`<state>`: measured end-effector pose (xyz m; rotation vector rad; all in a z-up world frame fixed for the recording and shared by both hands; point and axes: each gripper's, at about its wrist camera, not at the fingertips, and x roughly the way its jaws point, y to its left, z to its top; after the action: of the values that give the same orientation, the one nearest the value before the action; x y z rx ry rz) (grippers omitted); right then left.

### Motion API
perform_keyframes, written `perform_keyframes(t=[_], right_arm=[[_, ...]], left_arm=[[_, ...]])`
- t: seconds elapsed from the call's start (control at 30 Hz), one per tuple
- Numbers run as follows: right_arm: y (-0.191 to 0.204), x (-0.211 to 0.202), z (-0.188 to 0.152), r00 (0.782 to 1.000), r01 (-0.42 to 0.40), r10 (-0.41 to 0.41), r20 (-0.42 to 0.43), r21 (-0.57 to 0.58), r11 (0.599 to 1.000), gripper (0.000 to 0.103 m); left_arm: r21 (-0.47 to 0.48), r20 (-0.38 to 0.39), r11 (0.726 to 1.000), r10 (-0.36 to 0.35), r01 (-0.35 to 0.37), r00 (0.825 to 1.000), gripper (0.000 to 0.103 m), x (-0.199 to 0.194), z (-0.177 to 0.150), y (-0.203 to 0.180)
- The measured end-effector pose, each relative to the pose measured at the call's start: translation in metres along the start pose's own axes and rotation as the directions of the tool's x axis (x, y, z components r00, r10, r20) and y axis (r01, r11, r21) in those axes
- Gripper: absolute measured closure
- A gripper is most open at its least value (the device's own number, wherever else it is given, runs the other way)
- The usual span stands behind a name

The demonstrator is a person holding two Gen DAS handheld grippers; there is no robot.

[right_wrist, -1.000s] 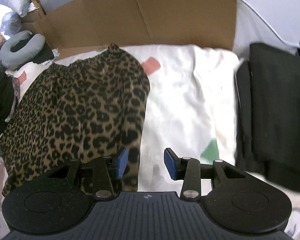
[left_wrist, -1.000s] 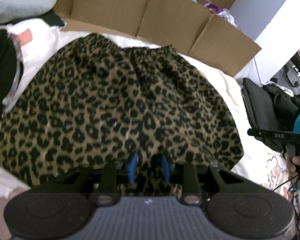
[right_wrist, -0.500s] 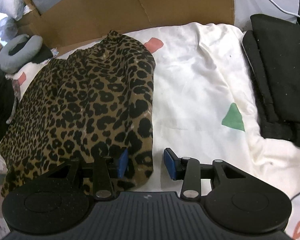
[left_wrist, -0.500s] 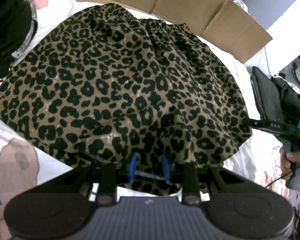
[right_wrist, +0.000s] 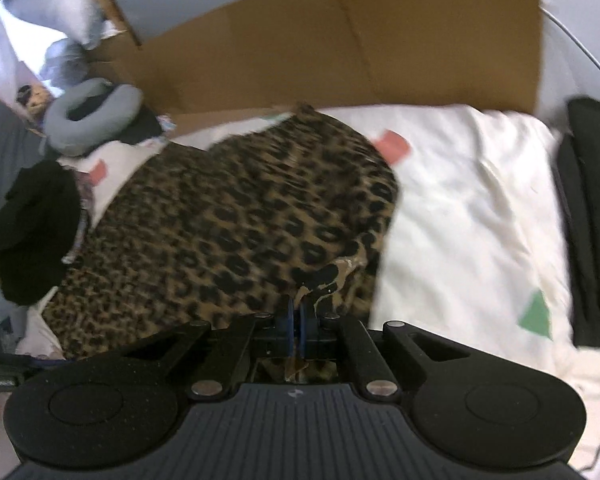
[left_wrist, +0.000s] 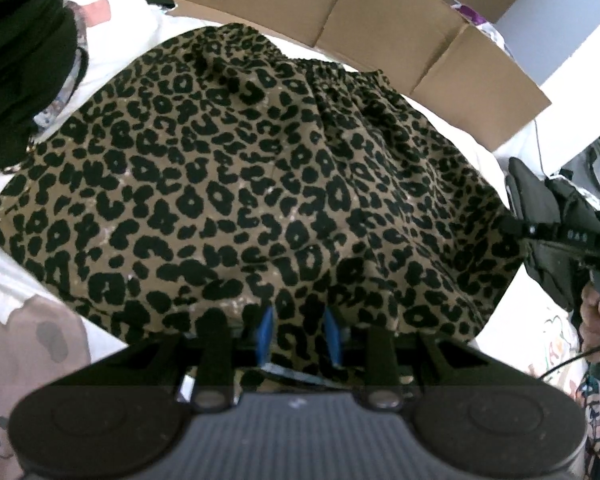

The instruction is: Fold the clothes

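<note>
Several things crowd the leopard-print skirt (left_wrist: 260, 184): a heap of black clothing (left_wrist: 20, 64) lies against its left edge, a grey neck pillow (right_wrist: 92, 116) sits beyond that toward the far left corner, and a dark folded stack (right_wrist: 592, 216) lines the right side of the bed. Brown cardboard panels (left_wrist: 380, 28) stand along the far side, just behind the gathered waistband. Nothing lies on top of the skirt itself, which is spread over the middle and left of the bed with its waistband toward the cardboard and its hem toward the cameras.

At the near hem, the left gripper (left_wrist: 298, 334) has its blue pads (left_wrist: 266, 332) a moderate way apart, with leopard fabric lying in the gap between them; the pads are not pressed on it. The right gripper (right_wrist: 296, 326) has its jaws closed to a thin slit, pinching the skirt's near right corner, where the cloth bunches and shows its paler underside. From the left wrist view this gripper appears at the skirt's right edge, with a person's hand (left_wrist: 596, 316) on its handle.

Beneath everything is a white bedsheet (right_wrist: 480, 208) printed with coloured shapes, a pink patch and a green triangle among them; a pale wall rises behind the cardboard, and the right wrist view is blurred
</note>
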<state>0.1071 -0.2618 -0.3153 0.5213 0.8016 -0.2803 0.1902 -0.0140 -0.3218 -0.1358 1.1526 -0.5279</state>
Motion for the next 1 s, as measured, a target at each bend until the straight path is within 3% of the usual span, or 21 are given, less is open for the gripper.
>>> perform_keyframes(t=[0.43,0.6,0.7,0.8,1.0], right_arm=[[0.067,0.056,0.005,0.998,-0.045,0.039,-0.057,-0.108,0.993,0.102],[0.078,0.082,-0.003,0.995,-0.036,0.022,-0.096,-0.151,0.988,0.102],[0.079,0.094,-0.007,0.992,-0.057,0.039,-0.119,-0.145,0.988,0.096],[0.073,0.089,-0.010,0.989,-0.098,0.085,-0.122,-0.107,0.989,0.083],[0.061,0.056,-0.012,0.992,-0.101,0.091,-0.086,-0.112,0.989,0.082]], left_arm=[[-0.038,-0.002,0.999,0.008,-0.008,1.000,0.073,0.004,-0.001,0.015],[-0.041,-0.007,0.999,0.008,-0.008,1.000,0.073,0.006,-0.003,0.016],[-0.040,-0.007,0.999,0.010,-0.010,1.000,0.073,0.006,-0.002,0.016],[-0.039,0.002,0.999,0.011,-0.011,1.000,0.073,0.003,0.000,0.015],[-0.034,0.011,0.999,0.010,-0.010,1.000,0.073,0.002,0.004,0.011]])
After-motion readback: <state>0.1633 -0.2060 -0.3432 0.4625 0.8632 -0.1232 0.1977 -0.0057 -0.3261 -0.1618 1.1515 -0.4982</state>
